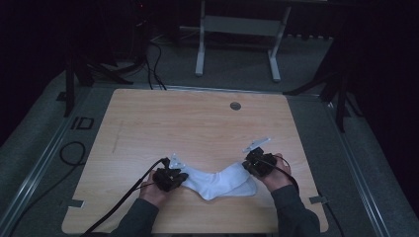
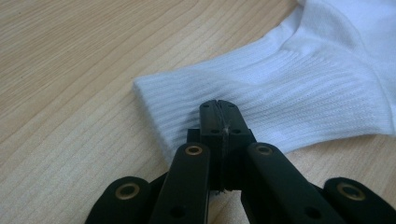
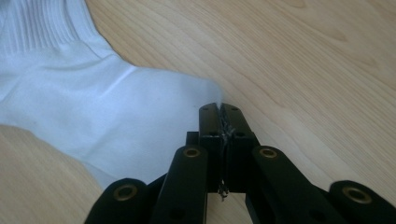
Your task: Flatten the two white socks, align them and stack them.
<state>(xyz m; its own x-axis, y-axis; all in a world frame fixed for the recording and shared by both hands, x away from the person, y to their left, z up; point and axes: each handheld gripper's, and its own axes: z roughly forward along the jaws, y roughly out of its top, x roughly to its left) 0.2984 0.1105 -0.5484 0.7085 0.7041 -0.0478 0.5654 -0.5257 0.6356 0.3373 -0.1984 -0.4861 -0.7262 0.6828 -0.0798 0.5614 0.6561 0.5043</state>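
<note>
Both forearms in dark grey sleeves come in from the six o'clock edge of the high view and angle toward each other over the near half of the pale wooden table (image 1: 197,123). The left hand (image 1: 152,190) wraps the black left gripper (image 1: 182,177), which points toward three o'clock. The right hand (image 1: 276,175) wraps the black right gripper (image 1: 245,167), which points toward nine o'clock, with a grey three-cornered plate (image 1: 257,144) standing at its twelve o'clock side.

A white knitted sock (image 1: 220,181) lies flat on the table between the two grippers, bent at the heel, near the table's six o'clock edge. In the left gripper view, the left gripper (image 2: 218,108) has its jaws pressed together, and their tips lie over the sock's (image 2: 299,88) ribbed cuff near its open edge; whether cloth is pinched between them I cannot tell for sure. In the right gripper view, the right gripper (image 3: 218,112) is likewise clenched, its jaw tips meeting the smooth toe end of the sock (image 3: 116,116), which spreads toward ten o'clock.
</note>
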